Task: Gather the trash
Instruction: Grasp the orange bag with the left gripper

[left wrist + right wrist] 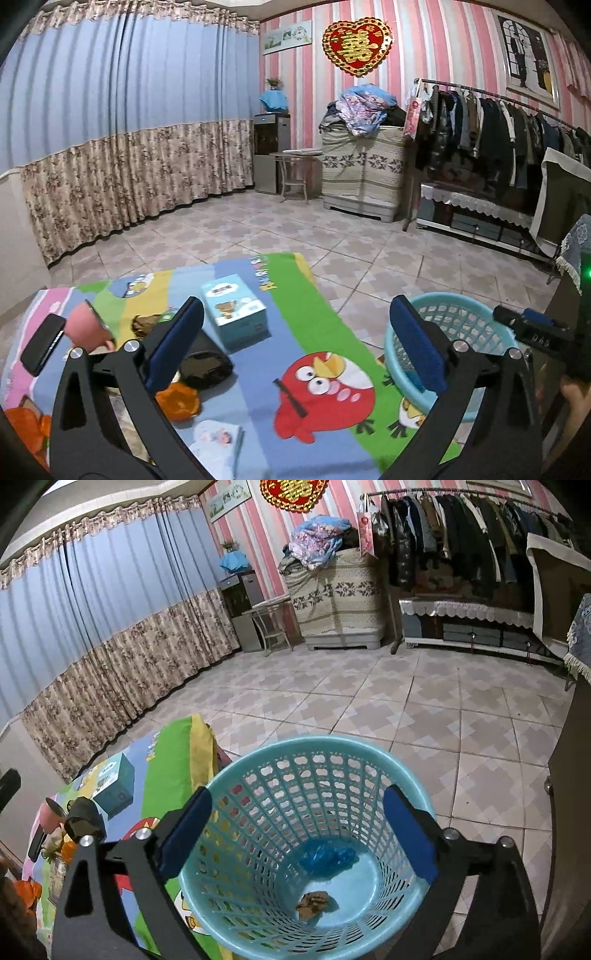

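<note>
Your right fingers (295,834) gape empty over the basket (258,760), scrap (314,904) at six o'clock inside; your left fingers (295,347) gape empty too.

Light blue lattice bin (310,834) upright beside my mat, blue crumpled wrapper (327,856) and brown scrap (314,904) lying apart on its floor

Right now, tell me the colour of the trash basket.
Light blue basket, with a lattice wall. Best seen in the right wrist view.
</note>
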Action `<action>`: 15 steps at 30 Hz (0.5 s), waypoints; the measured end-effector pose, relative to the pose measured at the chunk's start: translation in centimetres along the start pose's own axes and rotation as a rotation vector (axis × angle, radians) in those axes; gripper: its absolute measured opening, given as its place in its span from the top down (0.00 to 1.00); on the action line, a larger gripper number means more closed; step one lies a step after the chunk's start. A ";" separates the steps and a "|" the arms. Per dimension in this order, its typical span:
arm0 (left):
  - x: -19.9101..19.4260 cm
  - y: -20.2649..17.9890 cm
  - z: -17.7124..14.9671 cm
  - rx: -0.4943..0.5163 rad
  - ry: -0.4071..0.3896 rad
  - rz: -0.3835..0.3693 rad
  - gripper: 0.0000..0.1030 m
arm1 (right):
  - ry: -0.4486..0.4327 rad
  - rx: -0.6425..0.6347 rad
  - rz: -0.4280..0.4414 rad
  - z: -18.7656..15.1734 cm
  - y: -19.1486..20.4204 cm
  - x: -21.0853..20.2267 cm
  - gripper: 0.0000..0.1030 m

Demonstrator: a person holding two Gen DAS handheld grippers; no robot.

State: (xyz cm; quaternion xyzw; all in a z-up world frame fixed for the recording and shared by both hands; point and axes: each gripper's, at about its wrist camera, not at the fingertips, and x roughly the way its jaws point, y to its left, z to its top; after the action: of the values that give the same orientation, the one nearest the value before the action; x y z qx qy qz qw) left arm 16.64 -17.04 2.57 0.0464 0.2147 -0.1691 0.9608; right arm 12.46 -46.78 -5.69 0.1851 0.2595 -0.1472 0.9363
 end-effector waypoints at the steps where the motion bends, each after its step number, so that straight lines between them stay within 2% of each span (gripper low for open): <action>1: -0.1 0.2 0.0 -0.003 0.000 0.005 0.05 | -0.005 -0.006 0.000 0.0 0.3 -0.3 0.09; 5: -1.1 2.3 -0.6 -0.038 0.005 0.022 0.05 | -0.019 -0.034 0.017 0.1 1.6 -1.1 0.09; 15: -4.5 7.8 -2.6 -0.073 0.003 0.107 0.05 | -0.038 -0.173 0.065 -1.8 8.0 -3.2 0.09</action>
State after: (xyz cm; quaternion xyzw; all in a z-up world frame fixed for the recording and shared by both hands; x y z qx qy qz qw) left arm 14.47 -7.94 2.30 0.0231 0.2192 -0.1095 0.9692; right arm 12.08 -38.33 -3.24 0.1087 0.2472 -0.0975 0.9579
